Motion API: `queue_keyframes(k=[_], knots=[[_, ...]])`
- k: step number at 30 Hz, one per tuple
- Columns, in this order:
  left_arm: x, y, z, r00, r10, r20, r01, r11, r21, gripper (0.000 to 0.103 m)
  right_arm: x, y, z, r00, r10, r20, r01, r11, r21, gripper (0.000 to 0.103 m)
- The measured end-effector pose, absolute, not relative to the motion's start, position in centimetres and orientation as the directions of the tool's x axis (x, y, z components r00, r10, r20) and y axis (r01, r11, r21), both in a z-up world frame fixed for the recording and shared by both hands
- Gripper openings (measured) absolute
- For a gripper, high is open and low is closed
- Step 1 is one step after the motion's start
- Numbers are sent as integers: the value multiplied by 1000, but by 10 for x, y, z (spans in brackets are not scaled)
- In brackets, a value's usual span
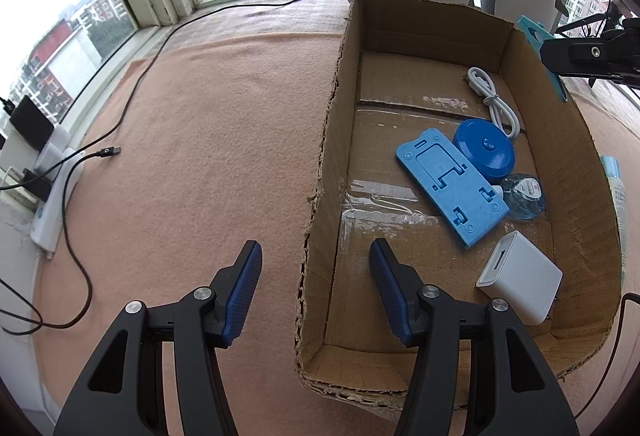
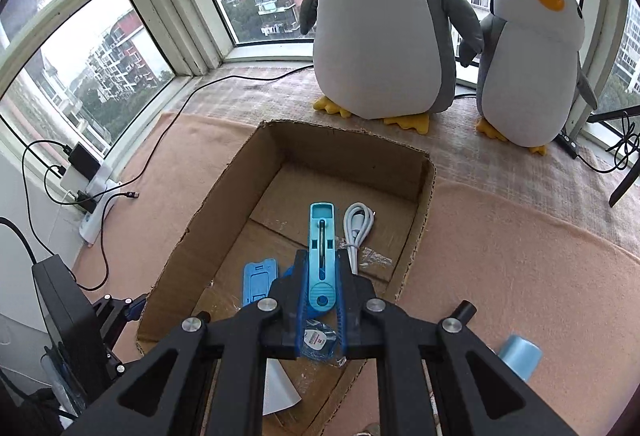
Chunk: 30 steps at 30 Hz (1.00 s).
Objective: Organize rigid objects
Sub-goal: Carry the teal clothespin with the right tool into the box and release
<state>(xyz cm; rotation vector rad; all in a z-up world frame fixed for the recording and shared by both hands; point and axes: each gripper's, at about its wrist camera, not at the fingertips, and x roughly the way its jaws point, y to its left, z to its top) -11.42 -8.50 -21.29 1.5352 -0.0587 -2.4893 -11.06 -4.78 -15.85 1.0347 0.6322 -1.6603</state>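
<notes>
Left wrist view: left hand-held gripper (image 1: pixel 316 290) hangs over the near left wall of the cardboard box (image 1: pixel 332 139); its blue pads stand apart with nothing between them, one over the pink blanket (image 1: pixel 208 139), one over the box floor.
Right wrist view: right hand-held gripper (image 2: pixel 319 300) is clamped on a light blue plastic clip-like tool (image 2: pixel 321 256); the tool lies along the fingers and juts forward above the box interior.
Same tool, left view: its toothed tip (image 1: pixel 534 31) shows at the box's far right rim, held by the black gripper entering from the right.
Box contents: white cable (image 1: pixel 494 97), coiled and tied, toward the far end; round blue disc (image 1: pixel 486 149) near the middle; blue flat phone stand (image 1: pixel 450 185) just beside the disc and partly overlapping it; small clear packet with a red and white label (image 1: pixel 524 195) touching the stand's right end; white charger cube (image 1: pixel 520 276) at the near right corner.
Outside the box: pale blue tube (image 1: pixel 614 187) lies on the blanket along the right wall.
Surroundings: two plush penguins (image 2: pixel 384 35) stand on the window ledge behind the box; black cable (image 1: pixel 132 91) trails over the blanket to a white power strip (image 1: pixel 56 195) at the left edge.
</notes>
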Motion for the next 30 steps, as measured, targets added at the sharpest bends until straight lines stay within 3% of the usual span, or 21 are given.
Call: queue_keyframes(k=[12, 13, 17, 30], knots=[[-114, -85, -213, -432, -202, -879, 164, -976, 144, 57, -101, -64, -164, -83, -486, -870, 944, -317, 87, 11], [-114, -85, -213, -432, -202, -879, 164, -976, 144, 57, -101, -64, -163, -87, -489, -868, 944, -319, 85, 13], [-114, -85, -213, -432, -202, -879, 164, -976, 144, 57, -102, -62, -160, -93, -500, -861, 944, -320, 84, 43], [-113, -85, -213, -432, -202, -879, 166, -976, 142, 57, -112, -33, -141, -134, -519, -844, 936, -347, 65, 47]])
